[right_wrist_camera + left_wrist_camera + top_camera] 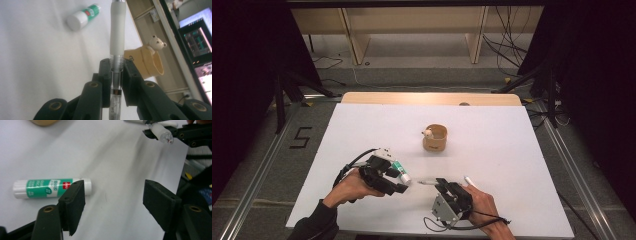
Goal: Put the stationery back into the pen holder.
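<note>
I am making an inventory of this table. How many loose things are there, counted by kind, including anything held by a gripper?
Glue stick, green and white, lying on the table: 1
Pen, white and clear, held by the right gripper: 1
Yellow cup with a small bear figure: 1
Total: 3

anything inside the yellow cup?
The yellow cup stands upright, a small bear figure perched on its rim. In the high view the visible part of the inside looks empty; the near wall hides the bottom.
</note>
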### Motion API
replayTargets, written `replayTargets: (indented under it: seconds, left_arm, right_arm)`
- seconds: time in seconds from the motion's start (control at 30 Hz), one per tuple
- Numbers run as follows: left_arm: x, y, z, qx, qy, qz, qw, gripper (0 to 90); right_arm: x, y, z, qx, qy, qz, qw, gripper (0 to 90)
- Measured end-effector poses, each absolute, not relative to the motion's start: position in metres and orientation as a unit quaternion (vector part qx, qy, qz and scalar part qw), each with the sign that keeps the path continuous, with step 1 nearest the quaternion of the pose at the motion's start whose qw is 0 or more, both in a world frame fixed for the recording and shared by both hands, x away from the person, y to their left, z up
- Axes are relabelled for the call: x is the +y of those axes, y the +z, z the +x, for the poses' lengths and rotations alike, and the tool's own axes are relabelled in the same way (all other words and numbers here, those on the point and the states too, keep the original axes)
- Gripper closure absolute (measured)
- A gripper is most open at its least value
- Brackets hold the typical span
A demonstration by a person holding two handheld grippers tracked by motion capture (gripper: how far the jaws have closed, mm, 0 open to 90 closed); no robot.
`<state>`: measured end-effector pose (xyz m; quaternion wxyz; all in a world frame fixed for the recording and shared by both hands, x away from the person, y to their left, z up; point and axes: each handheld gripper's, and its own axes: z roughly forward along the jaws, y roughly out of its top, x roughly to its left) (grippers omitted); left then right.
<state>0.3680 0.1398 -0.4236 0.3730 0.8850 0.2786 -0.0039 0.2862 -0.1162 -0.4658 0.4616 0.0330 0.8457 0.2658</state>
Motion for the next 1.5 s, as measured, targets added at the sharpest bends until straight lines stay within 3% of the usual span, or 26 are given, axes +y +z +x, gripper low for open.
replayTargets:
  seconds: [0.27, 0.53, 0.9, 1.5]
  left_arm:
    - [0.145, -0.444, 0.355, 0.292, 0.051, 0.843, 0.448, 26.4]
    - [0.154, -0.459, 0.347, 0.301, 0.078, 0.821, 0.48, 25.0]
    - [0.161, -0.463, 0.341, 0.314, 0.099, 0.796, 0.508, 24.2]
    - [0.173, -0.47, 0.338, 0.342, 0.102, 0.779, 0.516, 19.3]
  right_arm:
    - [-0.135, -0.443, 0.308, 0.832, 0.379, 0.148, 0.376, 79.6]
    - [-0.151, -0.429, 0.336, 0.793, 0.483, 0.246, 0.279, 79.6]
    - [-0.16, -0.428, 0.364, 0.756, 0.53, 0.326, 0.204, 79.5]
    - [-0.153, -0.407, 0.411, 0.722, 0.55, 0.381, 0.176, 79.5]
